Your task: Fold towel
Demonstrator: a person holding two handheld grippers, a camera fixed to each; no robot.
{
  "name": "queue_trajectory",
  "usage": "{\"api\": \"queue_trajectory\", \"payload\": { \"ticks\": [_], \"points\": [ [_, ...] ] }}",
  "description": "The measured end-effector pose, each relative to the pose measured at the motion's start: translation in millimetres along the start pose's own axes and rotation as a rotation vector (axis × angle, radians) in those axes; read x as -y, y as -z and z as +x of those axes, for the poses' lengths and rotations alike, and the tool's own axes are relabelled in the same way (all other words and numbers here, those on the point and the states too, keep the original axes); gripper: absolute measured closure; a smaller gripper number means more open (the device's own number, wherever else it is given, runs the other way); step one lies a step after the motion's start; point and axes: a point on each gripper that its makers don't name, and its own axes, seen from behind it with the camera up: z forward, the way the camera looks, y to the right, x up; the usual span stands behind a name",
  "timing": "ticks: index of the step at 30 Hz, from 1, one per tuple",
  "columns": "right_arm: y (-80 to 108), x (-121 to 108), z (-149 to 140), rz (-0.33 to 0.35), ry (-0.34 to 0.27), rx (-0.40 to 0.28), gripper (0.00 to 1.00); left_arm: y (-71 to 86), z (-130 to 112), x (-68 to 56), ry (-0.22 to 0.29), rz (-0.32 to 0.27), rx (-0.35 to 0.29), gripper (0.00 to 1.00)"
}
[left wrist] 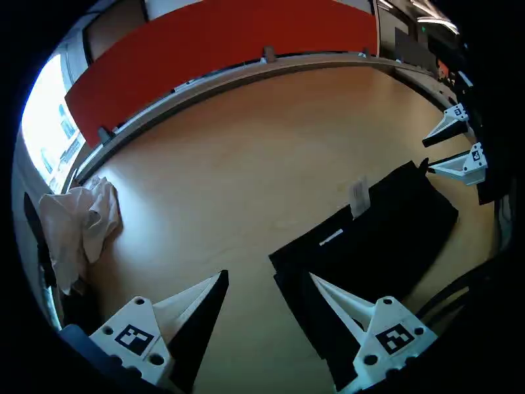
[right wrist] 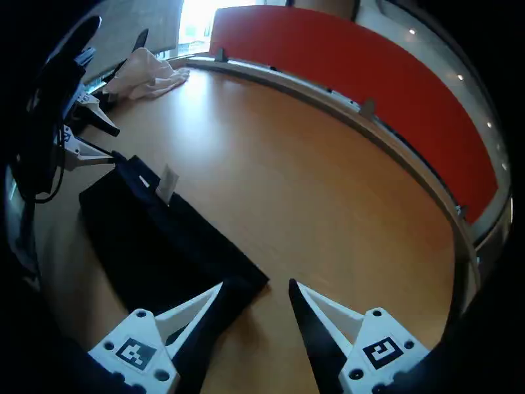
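1. A dark towel [left wrist: 387, 230] lies flat on the wooden worktop [left wrist: 249, 157], folded into a long strip of several layers. In the left gripper view it runs from the bottom centre up toward the right of the frame.
2. A small white label [left wrist: 358, 196] pokes out from the towel's long edge, on the side facing the bare wood.
3. The left tongs [left wrist: 268, 274] stand wide open at the bottom of the left gripper view, with nothing clamped. The towel's near corner lies in the gap, and the right-hand finger hangs over the dark cloth. I cannot tell whether it touches.
4. The right tongs [right wrist: 257, 283] gape just as wide at the bottom of the right gripper view, gripping nothing. The towel's other end corner sits between the tips, with one finger over cloth and the other over bare wood.
5. The two tongs are at opposite ends of the strip. In the left gripper view the right tongs show at the right edge of the frame, fingers apart, tips just beside the far corner.
6. A crumpled pale cloth [left wrist: 82, 223] sits at the left of that frame, well apart from the towel.
7. A red panel [left wrist: 216, 46] runs behind the worktop's far edge.
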Motion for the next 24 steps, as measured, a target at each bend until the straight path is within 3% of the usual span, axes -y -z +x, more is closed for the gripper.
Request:
{"api": "queue_trajectory", "payload": {
  "ticks": [9,12,24],
  "points": [
    [5.9,-7,5,-0.013,-0.01,-0.02,0.29,9.0,3,9.6,0.033,0.013,-0.013,0.2],
    [8.9,-4,2,-0.011,-0.014,-0.022,0.14,13.1,-1,7.7,0.05,0.006,-0.01,0.2],
    [27.8,23,-18,0.012,-0.035,-0.027,0.12,34.6,-30,-12.7,0.117,-0.03,-0.004,0.2]
  ]
}}
